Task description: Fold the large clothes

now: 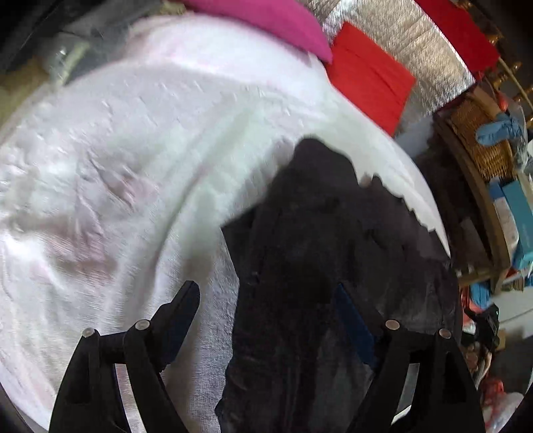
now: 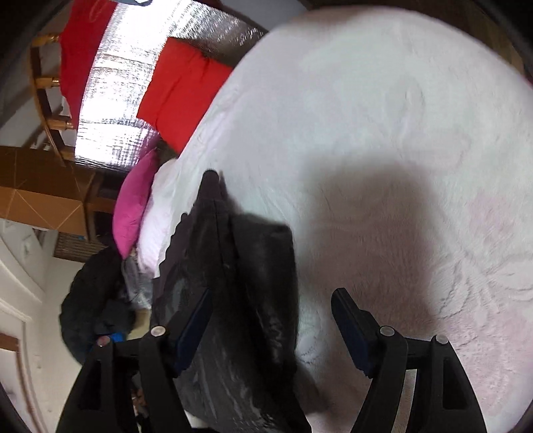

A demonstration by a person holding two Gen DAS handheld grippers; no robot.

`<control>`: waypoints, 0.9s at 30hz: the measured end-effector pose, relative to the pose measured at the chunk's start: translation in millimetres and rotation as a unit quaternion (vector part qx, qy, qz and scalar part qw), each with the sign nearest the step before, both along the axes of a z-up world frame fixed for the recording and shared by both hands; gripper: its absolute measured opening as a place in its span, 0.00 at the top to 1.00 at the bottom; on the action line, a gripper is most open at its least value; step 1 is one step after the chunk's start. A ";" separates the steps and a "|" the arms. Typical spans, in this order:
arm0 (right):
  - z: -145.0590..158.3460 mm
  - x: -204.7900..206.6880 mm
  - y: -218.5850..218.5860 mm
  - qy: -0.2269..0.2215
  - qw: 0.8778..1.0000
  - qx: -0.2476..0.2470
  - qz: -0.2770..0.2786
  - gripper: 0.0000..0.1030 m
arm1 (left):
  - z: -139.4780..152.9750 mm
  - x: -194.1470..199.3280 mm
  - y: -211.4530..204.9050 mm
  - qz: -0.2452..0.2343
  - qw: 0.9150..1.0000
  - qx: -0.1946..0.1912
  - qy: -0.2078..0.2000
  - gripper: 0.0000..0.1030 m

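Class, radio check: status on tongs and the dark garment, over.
Left tongs open, right tongs open. Dark garment bunched on white blanket, unheld. Pink pillow at far edge, not obstructing.

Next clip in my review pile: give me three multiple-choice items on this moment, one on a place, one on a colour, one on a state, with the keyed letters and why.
1. Where does the dark garment lie?
A. on the white fleecy blanket
B. in the wicker basket
C. on the bare floor

2. What colour is the cushion at the blanket's edge beside the red cushion?
A. green
B. pink
C. yellow

3. How do the jaws of the right hand-held gripper stand?
A. shut on the garment
B. shut on nothing
C. open

Answers:
1 A, white pile shows around the garment.
2 B, it is magenta pink in both views.
3 C, a wide gap separates the fingers; the left hand-held gripper is spread likewise.
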State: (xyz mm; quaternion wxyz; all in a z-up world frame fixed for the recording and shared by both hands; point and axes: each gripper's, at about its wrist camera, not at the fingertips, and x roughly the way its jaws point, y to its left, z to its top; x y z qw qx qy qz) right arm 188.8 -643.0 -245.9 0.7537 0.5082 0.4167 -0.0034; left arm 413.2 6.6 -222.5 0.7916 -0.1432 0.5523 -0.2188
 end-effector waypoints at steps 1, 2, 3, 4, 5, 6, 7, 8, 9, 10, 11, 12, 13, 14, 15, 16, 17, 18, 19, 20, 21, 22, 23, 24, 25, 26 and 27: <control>-2.9 2.2 2.3 0.003 1.000 0.004 0.008 0.25 | -4.5 0.3 -2.7 -0.004 1.000 -0.002 0.007 0.19; -4.9 5.0 5.2 0.002 1.000 0.007 0.016 0.25 | -8.5 0.6 -6.0 -0.011 1.000 -0.006 0.015 0.19; -6.9 8.9 8.4 0.003 1.000 0.010 0.026 0.25 | -11.3 0.7 -8.4 -0.019 1.000 -0.010 0.022 0.19; -8.5 11.7 10.7 0.003 0.999 0.013 0.032 0.25 | -13.2 1.7 -11.3 -0.029 0.999 -0.019 0.028 0.19; -11.0 16.7 14.4 0.002 0.999 0.017 0.041 0.25 | -14.8 1.2 -14.3 -0.040 0.998 -0.030 0.032 0.19; -14.0 21.5 17.9 0.000 0.999 0.023 0.048 0.25 | -16.1 0.5 -17.5 -0.051 0.997 -0.041 0.037 0.19; -16.0 24.1 19.3 -0.002 0.998 0.028 0.053 0.25 | -17.7 -0.9 -22.1 -0.066 0.996 -0.052 0.042 0.19; -19.0 28.0 22.2 -0.005 0.997 0.037 0.060 0.25 | -19.6 -1.6 -26.4 -0.079 0.994 -0.058 0.047 0.19; -21.8 31.7 25.5 -0.008 0.997 0.047 0.067 0.25 | -21.7 -1.0 -29.6 -0.085 0.994 -0.057 0.048 0.17; -23.6 33.4 27.3 -0.011 0.996 0.051 0.071 0.24 | -22.9 -0.8 -32.9 -0.090 0.993 -0.058 0.048 0.16; -24.3 37.0 31.1 -0.017 0.995 0.056 0.077 0.21 | -24.6 -0.8 -35.8 -0.095 0.992 -0.065 0.052 0.14; -23.9 40.7 35.1 -0.022 0.995 0.058 0.084 0.19 | -25.5 -0.2 -37.5 -0.097 0.991 -0.072 0.057 0.13; -24.1 40.6 37.2 -0.025 0.994 0.058 0.088 0.17 | -26.2 0.3 -38.8 -0.098 0.990 -0.079 0.060 0.13; -23.6 43.7 41.5 -0.028 0.994 0.057 0.094 0.14 | -26.5 0.7 -40.3 -0.100 0.989 -0.089 0.062 0.12; -23.5 46.5 45.7 -0.034 0.993 0.057 0.099 0.13 | -25.9 0.3 -42.8 -0.104 0.988 -0.101 0.062 0.12; -23.9 47.3 47.3 -0.037 0.992 0.060 0.104 0.13 | -25.3 -0.4 -45.7 -0.109 0.986 -0.107 0.061 0.12; -25.5 51.5 52.8 -0.040 0.990 0.069 0.115 0.13 | -24.8 0.4 -49.6 -0.116 0.985 -0.111 0.059 0.12; -27.6 56.1 59.8 -0.041 0.988 0.076 0.129 0.13 | -24.0 -1.3 -54.5 -0.123 0.984 -0.114 0.058 0.11; -27.6 59.1 65.2 -0.039 0.987 0.070 0.136 0.13 | -23.6 -3.0 -59.4 -0.128 0.984 -0.113 0.056 0.11; -25.1 62.9 73.0 -0.039 0.987 0.052 0.145 0.11 | -22.8 -5.1 -65.5 -0.133 0.984 -0.105 0.052 0.11; -21.9 65.7 79.0 -0.042 0.987 0.039 0.153 0.10 | -21.6 -7.0 -68.9 -0.136 0.985 -0.099 0.049 0.11; -21.0 68.6 82.9 -0.046 0.986 0.041 0.157 0.10 | -21.3 -7.6 -72.8 -0.137 0.985 -0.094 0.046 0.11; -21.7 70.5 86.7 -0.047 0.985 0.047 0.157 0.10 | -22.0 -6.4 -75.4 -0.135 0.985 -0.093 0.047 0.11; -21.5 71.3 89.3 -0.045 0.986 0.040 0.156 0.11 | -22.4 -5.3 -75.8 -0.132 0.985 -0.094 0.050 0.11; -20.5 72.1 93.3 -0.040 0.986 0.023 0.157 0.12 | -23.9 -4.5 -73.6 -0.129 0.986 -0.095 0.055 0.11; -19.1 71.8 96.0 -0.039 0.987 0.010 0.158 0.16 | -27.5 -2.6 -73.1 -0.121 0.986 -0.097 0.063 0.11; -18.9 71.9 97.4 -0.036 0.987 0.000 0.157 0.22 | -30.4 -1.5 -69.7 -0.115 0.986 -0.099 0.066 0.12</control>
